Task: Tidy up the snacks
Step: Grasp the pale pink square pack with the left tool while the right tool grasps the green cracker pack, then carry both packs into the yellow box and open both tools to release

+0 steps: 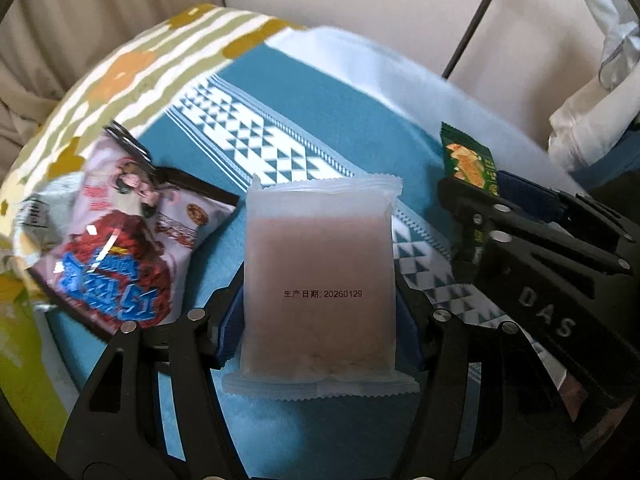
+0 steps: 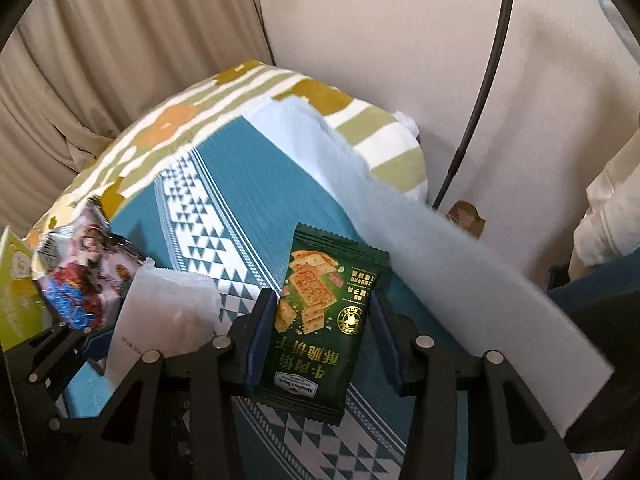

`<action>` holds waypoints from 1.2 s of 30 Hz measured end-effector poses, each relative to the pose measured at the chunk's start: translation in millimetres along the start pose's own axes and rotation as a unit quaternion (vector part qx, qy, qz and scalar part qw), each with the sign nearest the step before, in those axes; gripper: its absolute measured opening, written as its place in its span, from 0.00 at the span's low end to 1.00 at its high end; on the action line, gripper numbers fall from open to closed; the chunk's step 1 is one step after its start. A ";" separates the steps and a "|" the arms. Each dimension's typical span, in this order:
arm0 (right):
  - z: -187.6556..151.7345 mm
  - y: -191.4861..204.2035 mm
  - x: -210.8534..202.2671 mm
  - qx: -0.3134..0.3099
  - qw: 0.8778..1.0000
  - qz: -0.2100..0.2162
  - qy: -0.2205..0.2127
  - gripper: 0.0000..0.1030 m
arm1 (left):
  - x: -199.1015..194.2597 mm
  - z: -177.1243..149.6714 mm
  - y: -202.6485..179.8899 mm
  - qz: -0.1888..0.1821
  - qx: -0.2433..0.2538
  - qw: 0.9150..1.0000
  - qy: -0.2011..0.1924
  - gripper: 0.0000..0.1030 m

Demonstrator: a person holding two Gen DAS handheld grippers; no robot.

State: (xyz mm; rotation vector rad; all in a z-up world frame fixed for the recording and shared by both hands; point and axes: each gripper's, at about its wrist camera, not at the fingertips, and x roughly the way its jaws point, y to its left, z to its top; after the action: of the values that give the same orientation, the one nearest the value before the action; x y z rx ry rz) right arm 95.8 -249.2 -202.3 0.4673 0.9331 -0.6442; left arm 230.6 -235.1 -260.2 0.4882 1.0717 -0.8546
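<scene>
My left gripper (image 1: 320, 320) is shut on a translucent white packet (image 1: 320, 276) with a pinkish cake inside, held a little above the teal patterned cloth (image 1: 280, 92). In the right wrist view that packet (image 2: 168, 312) shows at the lower left. A dark green cracker packet (image 2: 320, 328) sits between the blue pads of my right gripper (image 2: 320, 340), which is shut on it. The left wrist view catches this green packet (image 1: 468, 160) at the right, above the other gripper's black fingers (image 1: 540, 240).
A shiny snack bag (image 1: 120, 240) with a cartoon figure lies on the cloth at the left, also visible as the snack bag (image 2: 84, 280) from the right wrist. A yellow-green box (image 2: 16, 300) stands beside it. A flowered, striped cushion (image 2: 180, 120) lies behind; a black cable (image 2: 480, 100) runs down the wall.
</scene>
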 end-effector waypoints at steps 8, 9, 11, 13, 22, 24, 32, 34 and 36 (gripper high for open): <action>19.3 -1.1 -58.4 -0.035 0.998 0.035 -0.041 0.42 | -67.7 2.0 -6.8 0.020 -0.032 0.998 -0.047 0.58; 20.7 -1.2 -65.9 -0.042 0.997 0.041 -0.045 0.42 | -77.1 2.7 -8.5 0.025 -0.036 0.998 -0.054 0.58; 23.8 0.9 -84.2 -0.056 0.995 0.058 -0.056 0.42 | -98.6 0.9 -8.8 0.034 -0.048 0.996 -0.070 0.58; 27.3 5.6 -100.7 -0.074 0.992 0.077 -0.066 0.42 | -119.0 -2.8 -6.6 0.041 -0.065 0.994 -0.084 0.58; 32.0 64.7 -167.7 -0.177 0.962 0.184 -0.101 0.42 | -224.9 -50.7 53.0 0.104 -0.181 0.969 -0.135 0.58; 29.9 85.5 -176.0 -0.195 0.953 0.209 -0.100 0.42 | -242.3 -66.4 72.9 0.124 -0.203 0.961 -0.140 0.58; 1.3 183.1 -198.4 -0.259 0.917 0.289 -0.089 0.42 | -279.9 -141.6 166.0 0.181 -0.286 0.931 -0.135 0.58; -6.5 204.9 -197.3 -0.265 0.913 0.300 -0.079 0.42 | -278.1 -160.7 188.2 0.189 -0.300 0.927 -0.124 0.58; -16.2 227.0 -194.1 -0.274 0.908 0.309 -0.068 0.42 | -274.3 -177.3 206.6 0.196 -0.308 0.924 -0.115 0.58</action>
State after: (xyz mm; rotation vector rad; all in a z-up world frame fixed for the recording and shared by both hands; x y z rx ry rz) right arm 158.0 -16.7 -24.7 0.1841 0.7322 0.1702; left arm 238.5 114.9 -96.5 0.0567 0.9207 -0.1848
